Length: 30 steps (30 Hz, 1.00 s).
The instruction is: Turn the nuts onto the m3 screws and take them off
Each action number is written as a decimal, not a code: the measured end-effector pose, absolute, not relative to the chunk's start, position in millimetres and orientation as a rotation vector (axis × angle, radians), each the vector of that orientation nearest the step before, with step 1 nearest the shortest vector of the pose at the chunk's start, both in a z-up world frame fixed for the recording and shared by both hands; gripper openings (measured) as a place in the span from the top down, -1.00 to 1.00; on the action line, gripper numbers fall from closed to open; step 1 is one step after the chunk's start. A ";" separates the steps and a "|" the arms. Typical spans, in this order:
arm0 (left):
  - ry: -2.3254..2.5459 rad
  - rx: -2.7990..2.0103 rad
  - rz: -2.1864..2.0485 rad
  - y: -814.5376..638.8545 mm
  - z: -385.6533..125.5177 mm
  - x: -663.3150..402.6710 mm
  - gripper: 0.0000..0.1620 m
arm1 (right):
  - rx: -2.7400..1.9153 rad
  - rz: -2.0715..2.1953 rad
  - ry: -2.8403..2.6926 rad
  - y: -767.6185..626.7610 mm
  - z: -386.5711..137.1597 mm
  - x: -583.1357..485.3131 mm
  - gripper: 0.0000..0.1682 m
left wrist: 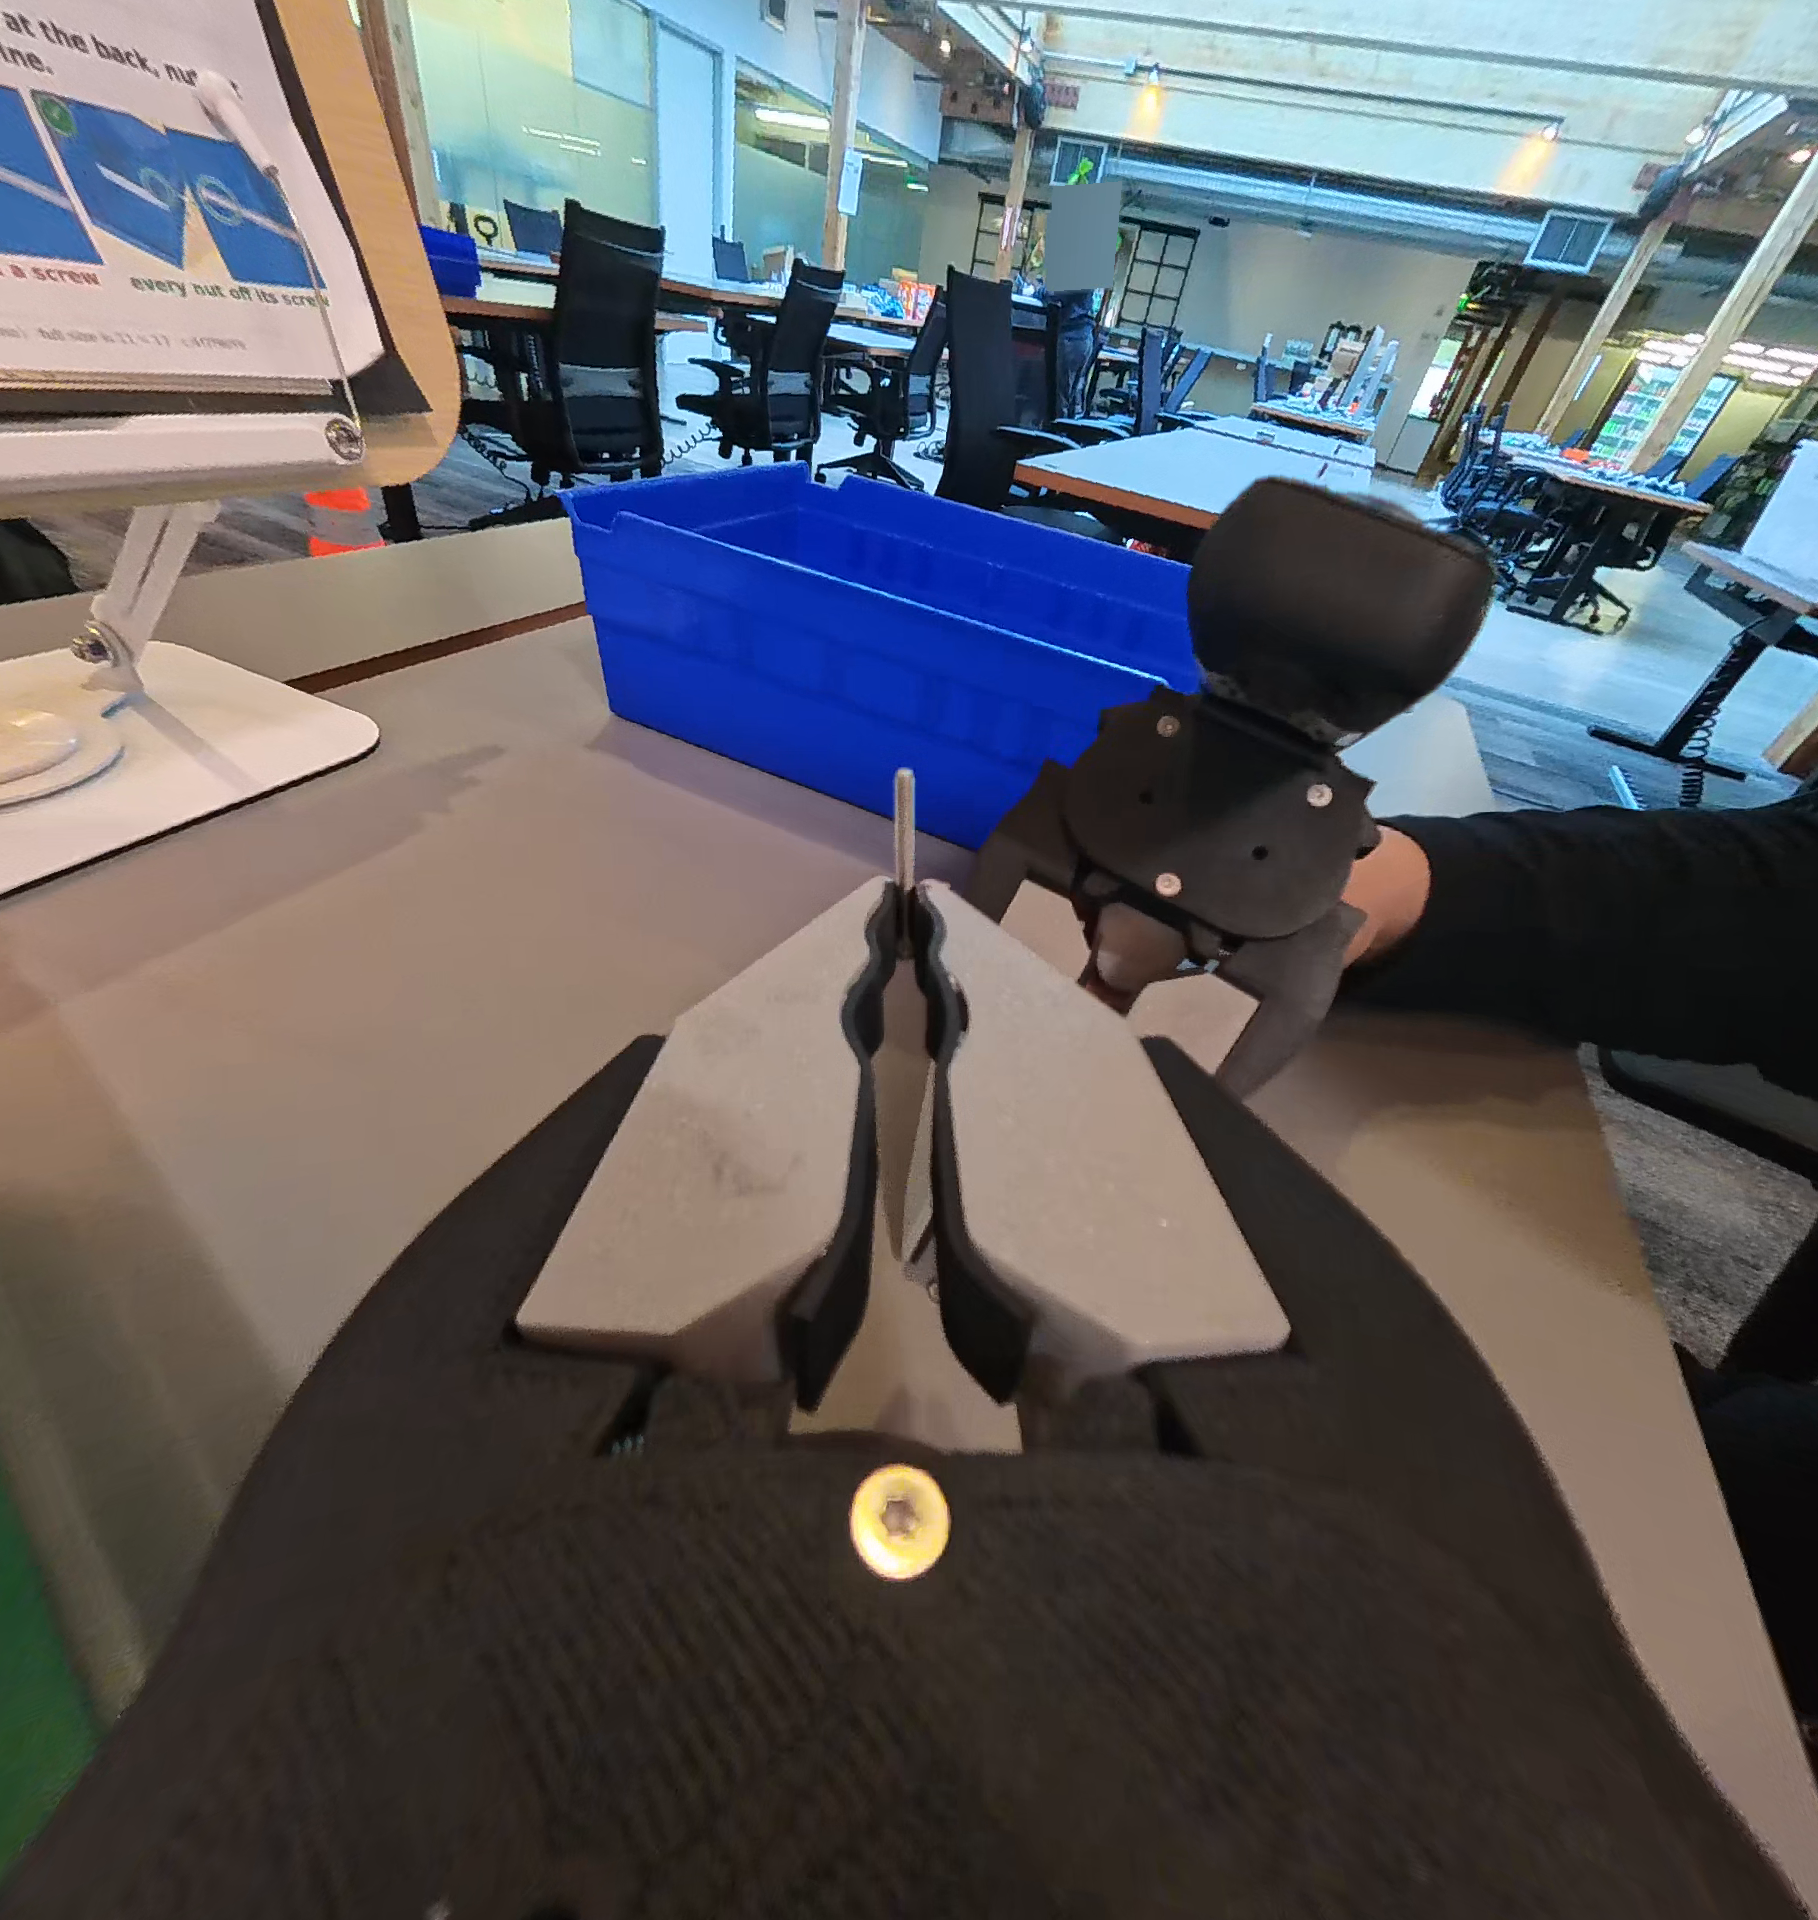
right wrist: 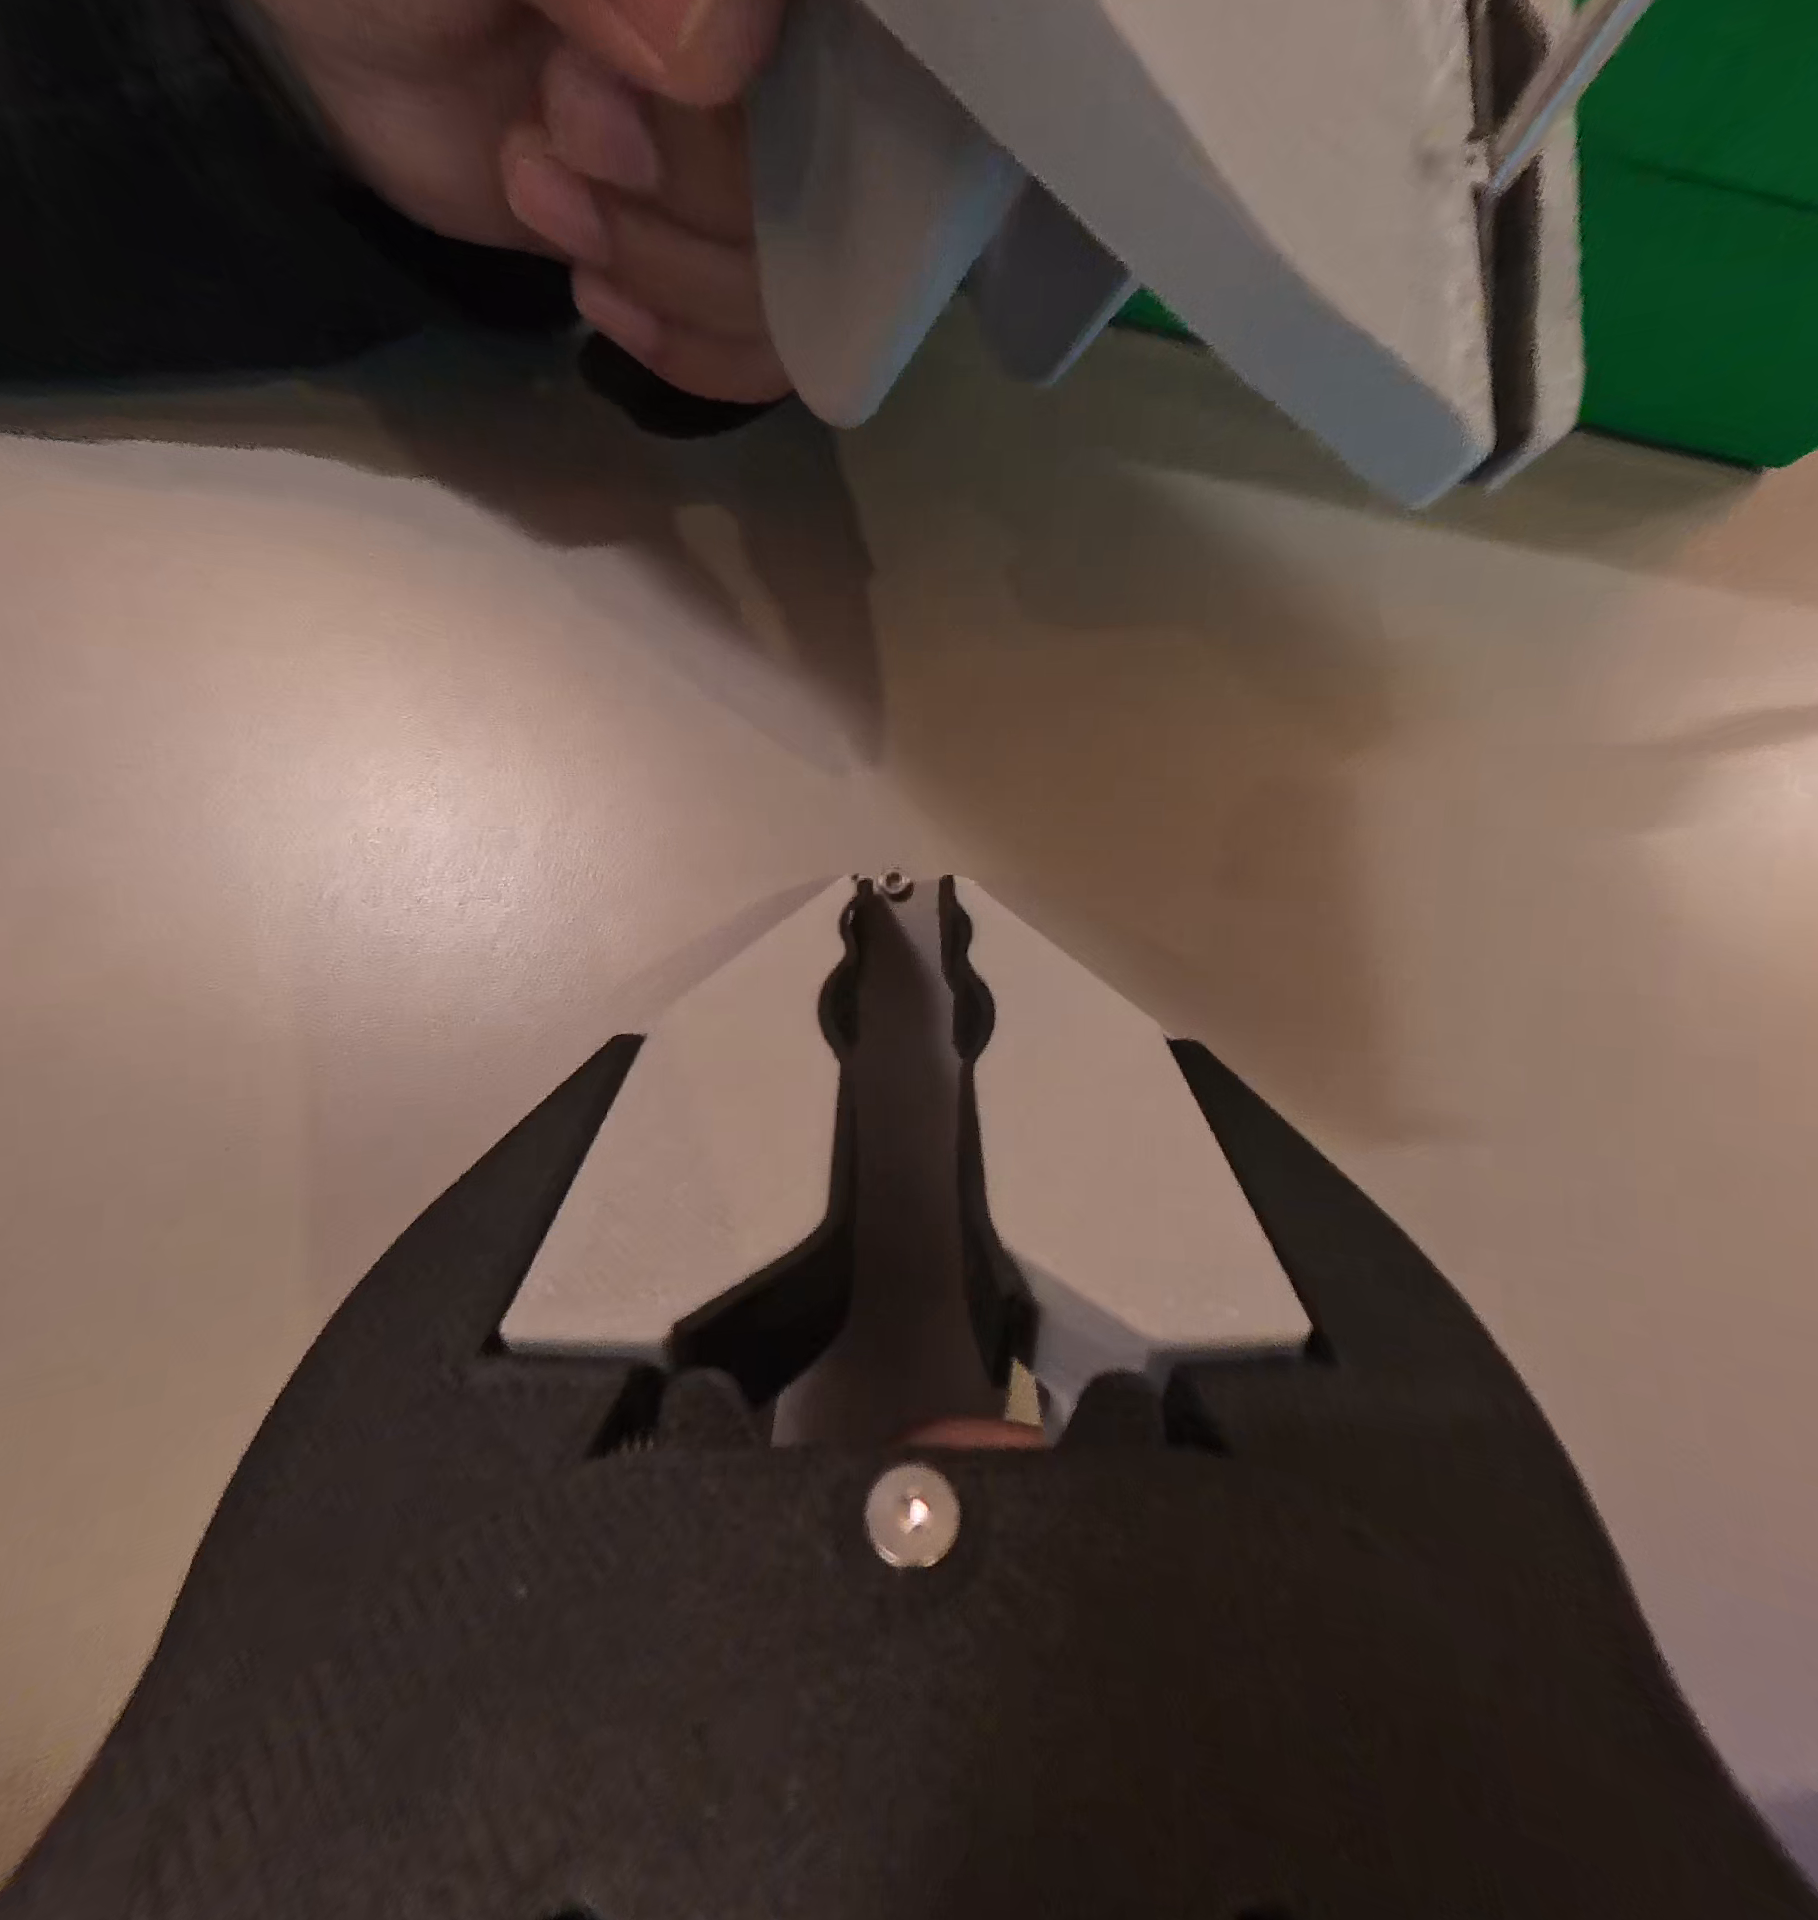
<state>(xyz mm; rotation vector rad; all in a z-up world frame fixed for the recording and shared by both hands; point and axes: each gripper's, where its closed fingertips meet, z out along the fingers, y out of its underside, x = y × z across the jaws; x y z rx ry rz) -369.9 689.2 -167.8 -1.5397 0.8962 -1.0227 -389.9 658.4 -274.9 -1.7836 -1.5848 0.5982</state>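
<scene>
My left gripper (left wrist: 903, 914) is clamped on the m3 screw (left wrist: 903, 831), whose shank points away toward the blue bin (left wrist: 843, 634). My right gripper (right wrist: 900, 883), narrowed, points down at the table (right wrist: 365, 779) with a nut (right wrist: 894, 883) at its tips; whether it is pinched, I cannot tell. Confirm that grip, then bring the nut square to the shank.
</scene>
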 end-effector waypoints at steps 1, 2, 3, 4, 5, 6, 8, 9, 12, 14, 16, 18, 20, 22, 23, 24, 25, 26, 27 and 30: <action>0.893 -1.534 -1.022 688.9 -166.4 -370.2 1.00 | -1.788 0.598 -1.581 659.1 -275.0 -390.5 0.90; 0.895 -1.527 -1.024 688.0 -164.9 -370.2 1.00 | -1.795 0.601 -1.576 659.2 -275.1 -391.4 0.91; 0.895 -1.522 -1.024 687.5 -163.6 -370.4 1.00 | -1.801 0.606 -1.573 658.8 -275.2 -392.2 0.91; 0.892 -1.519 -1.020 687.7 -162.8 -370.7 1.00 | -1.807 0.609 -1.569 658.5 -275.3 -393.1 0.92; 0.893 -1.523 -1.019 687.7 -163.1 -370.9 1.00 | -1.815 0.610 -1.563 658.4 -275.5 -393.7 0.92; 0.894 -1.529 -1.022 687.5 -163.8 -370.7 1.00 | -1.827 0.611 -1.554 658.3 -275.6 -394.2 0.93; 0.896 -1.531 -1.029 686.8 -164.2 -370.0 1.00 | -1.851 0.603 -1.536 658.6 -275.8 -394.1 0.93; 0.900 -1.531 -1.034 685.9 -164.3 -369.4 1.00 | -1.855 0.591 -1.534 658.7 -276.0 -394.1 0.94; 0.907 -1.530 -1.026 685.3 -164.5 -368.6 1.00 | -1.861 0.557 -1.533 659.2 -276.1 -393.6 0.93; 0.907 -1.529 -1.027 684.9 -164.2 -368.3 1.00 | -1.860 0.553 -1.533 658.9 -276.2 -393.6 0.94; 0.908 -1.530 -1.032 684.7 -164.4 -368.1 1.00 | -1.867 0.563 -1.524 658.8 -276.4 -393.4 0.95; 0.907 -1.535 -1.032 684.9 -165.0 -367.8 1.00 | -1.874 0.567 -1.520 658.9 -276.6 -392.8 0.96; 0.910 -1.534 -1.032 684.5 -165.2 -367.6 1.00 | -1.878 0.574 -1.512 659.0 -276.7 -392.8 0.97; 0.912 -1.535 -1.033 684.3 -165.4 -367.4 1.00 | -1.884 0.583 -1.503 659.1 -276.7 -392.8 0.97; 0.911 -1.536 -1.032 684.7 -165.6 -367.5 1.00 | -1.884 0.584 -1.501 659.2 -276.7 -392.8 0.97; 0.909 -1.536 -1.029 685.1 -165.6 -367.7 1.00 | -1.883 0.582 -1.501 659.2 -276.6 -392.8 0.97; 0.909 -1.536 -1.029 685.2 -165.6 -367.9 1.00 | -1.883 0.582 -1.499 659.3 -276.6 -392.9 0.98; 0.907 -1.538 -1.029 685.5 -165.8 -368.0 1.00 | -1.883 0.584 -1.497 659.0 -276.5 -393.1 0.97; 0.905 -1.539 -1.029 685.9 -166.0 -368.3 1.00 | -1.883 0.590 -1.496 658.7 -276.4 -393.2 0.97; 0.903 -1.543 -1.027 686.4 -166.4 -368.8 1.00 | -1.894 0.625 -1.484 657.2 -276.0 -392.7 0.98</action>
